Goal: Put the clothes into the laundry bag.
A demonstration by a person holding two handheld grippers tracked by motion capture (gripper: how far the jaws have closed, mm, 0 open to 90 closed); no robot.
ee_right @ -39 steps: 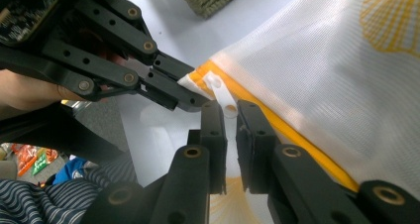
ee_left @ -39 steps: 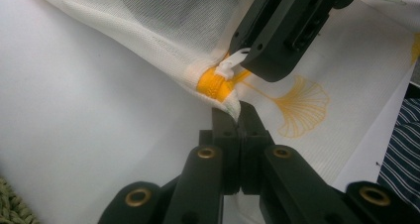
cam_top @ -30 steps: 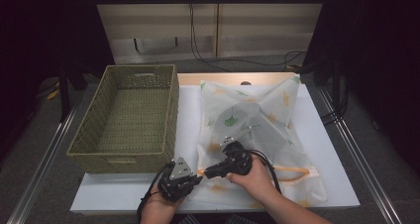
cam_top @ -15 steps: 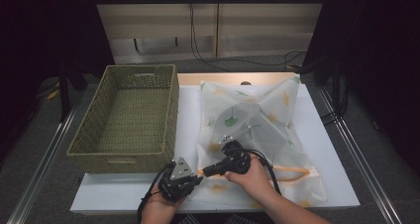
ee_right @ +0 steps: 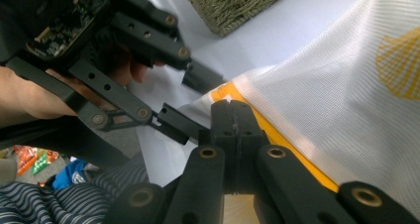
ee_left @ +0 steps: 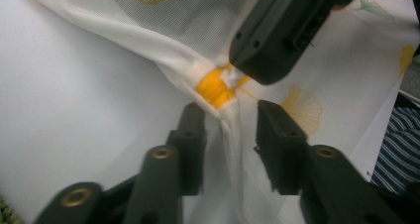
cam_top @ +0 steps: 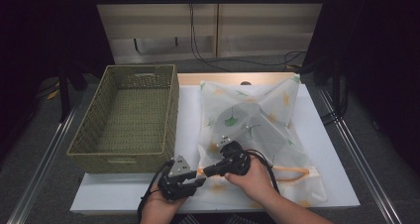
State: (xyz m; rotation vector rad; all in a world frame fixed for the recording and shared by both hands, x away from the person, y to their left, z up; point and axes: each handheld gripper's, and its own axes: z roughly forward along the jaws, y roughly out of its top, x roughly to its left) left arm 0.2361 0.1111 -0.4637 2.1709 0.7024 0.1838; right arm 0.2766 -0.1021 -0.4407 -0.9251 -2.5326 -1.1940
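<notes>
A white mesh bag (cam_top: 252, 115) printed with yellow and green leaves lies flat on the white table (cam_top: 337, 184). An orange strip (cam_top: 289, 170) runs along its near edge and ends in an orange tab (ee_left: 215, 87) at the near left corner. My right gripper (ee_right: 231, 107) is shut on that orange tab (ee_right: 225, 92). My left gripper (ee_left: 230, 135) faces it from the left; its jaws have just been opening. A fold of the bag's fabric (ee_left: 233, 149) lies between them, and the pads stand clear of it.
A green woven basket (cam_top: 119, 159) stands on the left of the table, close to the bag's corner and the left gripper (cam_top: 200, 181). Bare white tabletop lies between the basket and the bag. A person's striped clothing shows below the table's front edge.
The left gripper's jaws have parted at the bag's corner. Both hands have stayed where they were, and the right gripper keeps its hold.
</notes>
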